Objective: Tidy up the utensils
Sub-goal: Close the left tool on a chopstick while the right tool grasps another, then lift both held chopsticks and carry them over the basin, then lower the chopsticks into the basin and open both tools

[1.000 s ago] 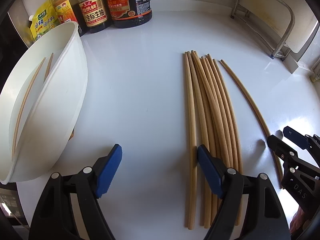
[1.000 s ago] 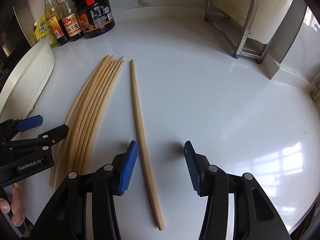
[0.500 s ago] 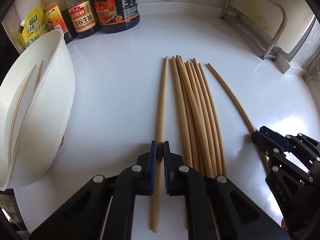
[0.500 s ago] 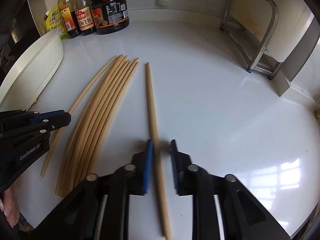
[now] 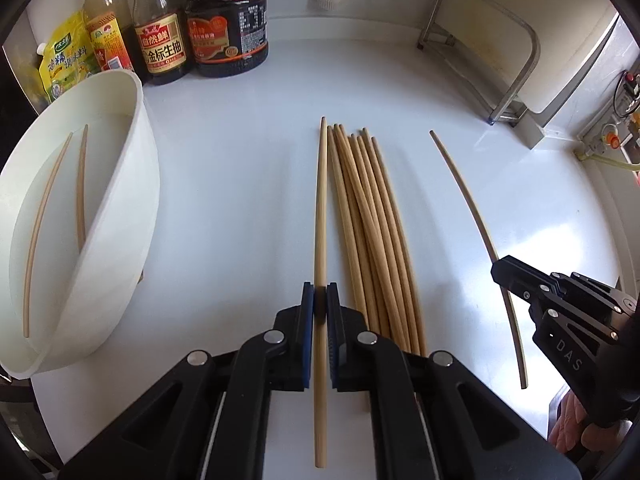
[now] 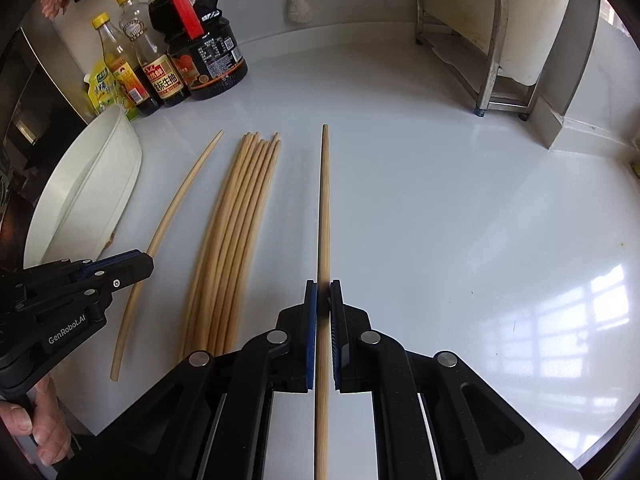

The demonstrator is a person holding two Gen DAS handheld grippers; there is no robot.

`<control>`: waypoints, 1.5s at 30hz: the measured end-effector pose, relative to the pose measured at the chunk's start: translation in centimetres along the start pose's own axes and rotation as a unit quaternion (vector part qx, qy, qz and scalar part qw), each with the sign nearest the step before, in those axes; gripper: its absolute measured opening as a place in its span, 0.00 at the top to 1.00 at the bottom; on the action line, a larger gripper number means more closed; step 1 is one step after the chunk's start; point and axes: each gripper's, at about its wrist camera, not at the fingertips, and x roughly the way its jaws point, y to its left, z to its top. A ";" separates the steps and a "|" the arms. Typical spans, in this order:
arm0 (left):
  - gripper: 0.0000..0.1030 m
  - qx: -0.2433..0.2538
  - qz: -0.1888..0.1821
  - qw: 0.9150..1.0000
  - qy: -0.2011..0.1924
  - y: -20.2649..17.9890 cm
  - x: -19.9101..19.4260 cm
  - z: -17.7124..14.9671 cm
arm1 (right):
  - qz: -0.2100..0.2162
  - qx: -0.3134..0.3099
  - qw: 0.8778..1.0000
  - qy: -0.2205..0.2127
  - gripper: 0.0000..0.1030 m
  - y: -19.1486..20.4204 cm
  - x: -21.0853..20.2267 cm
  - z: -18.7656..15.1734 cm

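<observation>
White countertop (image 5: pixel 240 184) filled the left wrist view, with sauce bottles (image 5: pixel 192 36) and a yellow seasoning pouch (image 5: pixel 60 64) ranged along the back wall and a steel rack (image 5: pixel 492 52) standing at the far right. At the left edge sat a white divided holder (image 5: pixel 80 220), two chopsticks (image 5: pixel 56 208) already lying inside it. Near the middle of the counter lay a loose bundle of chopsticks (image 5: pixel 372 232), their tips pointing toward the wall. The left gripper (image 5: pixel 320 304) was clenched on a single chopstick (image 5: pixel 321 200) just left of that bundle, its blue pads pressing the stick from both sides. Well to the right, the right gripper (image 5: pixel 516 276) came in from the edge with another chopstick (image 5: pixel 468 196) running through its closed tips. From the right wrist view, the same pale counter (image 6: pixel 440 220) stretched to the rack (image 6: pixel 480 40) at the back right, and the bottles (image 6: pixel 188 56) stood at the back left. There the right gripper (image 6: pixel 323 300) was closed tight on its chopstick (image 6: pixel 324 200), which ran straight ahead between the pads. The bundle (image 6: pixel 236 232) lay to its left on the counter, and beyond it the left gripper (image 6: pixel 132 266) gripped its own stick (image 6: pixel 172 216), with the holder (image 6: pixel 92 184) at the far left. A hand (image 6: pixel 36 420) showed at the lower left corner.
</observation>
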 end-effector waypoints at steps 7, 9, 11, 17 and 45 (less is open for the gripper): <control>0.93 0.010 -0.022 0.999 -0.043 1.4 -4.5 1.2 | 0.003 0.004 0.999 -0.033 0.94 2.6 -3.4 1.3; 0.93 0.010 -0.023 0.998 -0.055 2.2 -5.7 1.7 | 0.008 0.002 0.999 -0.042 0.94 3.8 -4.1 1.9; 0.93 0.009 -0.022 0.997 -0.068 3.2 -6.9 2.3 | 0.014 -0.003 0.999 -0.051 0.94 5.3 -4.5 2.5; 0.93 -0.009 -0.002 0.995 -0.096 7.9 -9.9 3.3 | 0.037 -0.029 0.996 -0.070 0.94 10.6 -4.7 4.6; 0.93 -0.109 0.069 0.991 -0.038 26.1 -5.2 4.0 | 0.105 -0.119 0.986 0.046 0.94 29.5 7.9 10.9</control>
